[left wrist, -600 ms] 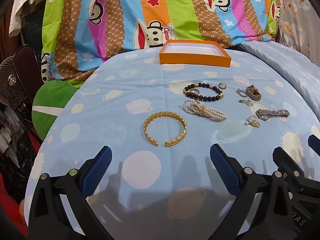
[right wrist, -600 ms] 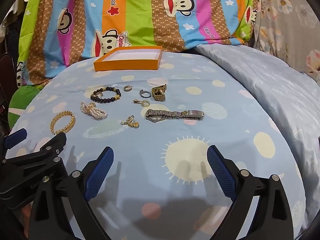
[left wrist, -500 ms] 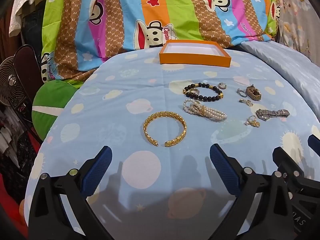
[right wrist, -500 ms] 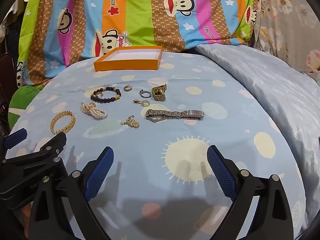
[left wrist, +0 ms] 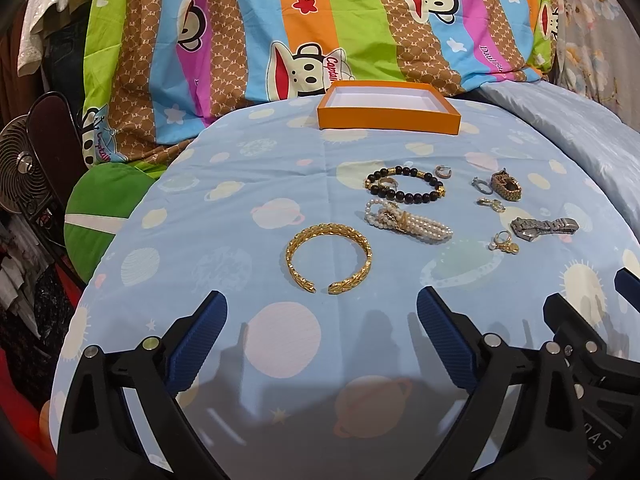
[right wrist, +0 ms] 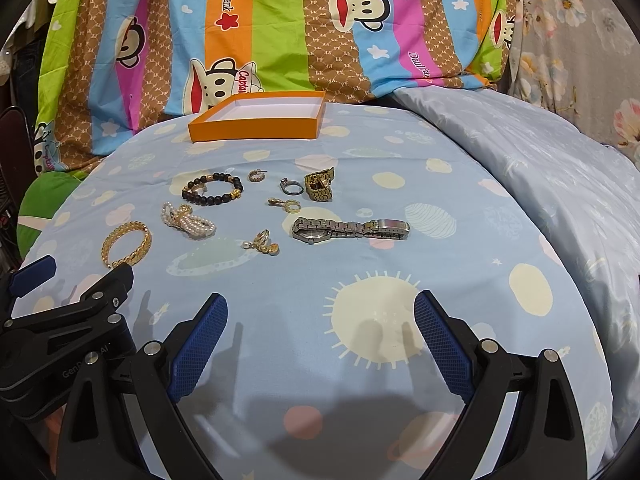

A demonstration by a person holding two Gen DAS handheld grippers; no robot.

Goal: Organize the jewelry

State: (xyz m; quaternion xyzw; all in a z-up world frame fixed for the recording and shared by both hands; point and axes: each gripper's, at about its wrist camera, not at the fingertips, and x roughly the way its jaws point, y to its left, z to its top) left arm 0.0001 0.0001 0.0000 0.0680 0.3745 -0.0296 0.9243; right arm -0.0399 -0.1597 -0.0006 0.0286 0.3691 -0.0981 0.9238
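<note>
Both grippers hang above the near edge of a blue sheet (left wrist: 240,168) printed with planets and suns. Both are tilted down toward it.

Left gripper (left wrist: 322,312): jaws spread wide, nothing between the pads. Bare sheet shows in the gap. The gold cuff (left wrist: 329,258) lies just beyond the fingertips, its gap facing the gripper, not touched.

Right gripper (right wrist: 320,312): jaws likewise wide apart, nothing held. A sun print lies between the fingers. The left gripper's body is seen at this view's left edge, close beside.

Jewelry, all lying loose on the sheet, none in the box:
- black bead bracelet (left wrist: 406,190), with a small gold hoop lying inside its ring
- pearl bracelet (left wrist: 404,222), bunched, just near of the beads
- silver watch (right wrist: 350,229), strap stretched out flat, right of the cluster
- gold watch band (right wrist: 319,186), folded, far side of the watch
- silver ring (right wrist: 291,187), just left of the band
- small hoop earring (right wrist: 256,176), right of the beads
- gold clasp ring (right wrist: 289,205), between the ring and the watch
- pearl-drop earrings (right wrist: 264,242), nearest piece to the right gripper

Orange box (left wrist: 388,118): shallow, open, white inside, holding nothing. It sits at the far edge of the sheet, well apart from the jewelry, in front of a striped cartoon-monkey cover (left wrist: 360,32).
</note>
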